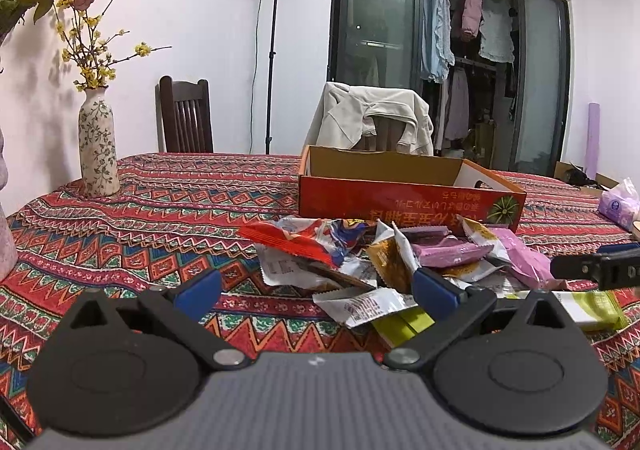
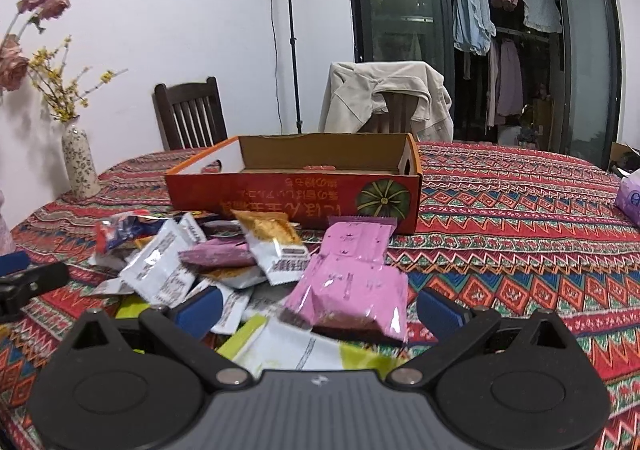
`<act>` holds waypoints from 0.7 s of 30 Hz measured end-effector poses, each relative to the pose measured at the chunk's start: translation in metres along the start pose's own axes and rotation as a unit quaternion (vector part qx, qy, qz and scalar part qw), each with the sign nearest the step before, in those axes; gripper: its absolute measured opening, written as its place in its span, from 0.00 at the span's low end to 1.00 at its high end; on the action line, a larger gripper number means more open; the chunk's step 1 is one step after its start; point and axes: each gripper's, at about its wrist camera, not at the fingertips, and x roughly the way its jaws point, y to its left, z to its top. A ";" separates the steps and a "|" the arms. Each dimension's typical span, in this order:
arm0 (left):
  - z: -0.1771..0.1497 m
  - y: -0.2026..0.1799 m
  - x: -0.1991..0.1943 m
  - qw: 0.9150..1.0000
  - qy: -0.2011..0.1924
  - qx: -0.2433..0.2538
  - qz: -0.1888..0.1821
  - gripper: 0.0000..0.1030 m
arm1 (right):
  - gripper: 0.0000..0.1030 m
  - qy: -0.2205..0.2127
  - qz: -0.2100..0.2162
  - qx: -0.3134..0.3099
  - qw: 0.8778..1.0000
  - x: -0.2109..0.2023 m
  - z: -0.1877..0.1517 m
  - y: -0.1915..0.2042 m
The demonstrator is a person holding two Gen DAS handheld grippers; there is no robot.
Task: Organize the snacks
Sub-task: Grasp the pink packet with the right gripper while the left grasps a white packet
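- A home dining room is shown: patterned tablecloth point(image 1: 160, 218), wooden chair point(image 1: 186, 116), flower vase point(image 1: 97, 146).
- Laundry point(image 2: 508, 10) is hung behind glass doors point(image 1: 376, 10).

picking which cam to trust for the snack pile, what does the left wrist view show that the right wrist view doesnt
Only the left wrist view: the red-orange packet at the pile's left edge, and the right gripper entering from the right.

Only the right wrist view: the pink packets seen whole, close between the open jaws, and the left gripper at the left edge.

Both: the orange box, the vase, the patterned tablecloth.
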 end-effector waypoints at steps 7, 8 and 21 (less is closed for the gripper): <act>0.004 0.007 0.007 1.000 0.006 -0.009 0.007 1.00 | 1.00 0.047 -0.011 0.005 0.999 0.037 0.016 -0.006; 0.005 0.008 0.007 1.000 0.007 -0.010 0.008 1.00 | 1.00 0.052 -0.014 0.008 0.998 0.043 0.018 -0.007; 0.004 0.005 0.024 0.999 0.036 -0.012 -0.001 1.00 | 0.86 0.084 -0.007 0.058 0.995 0.080 0.009 -0.023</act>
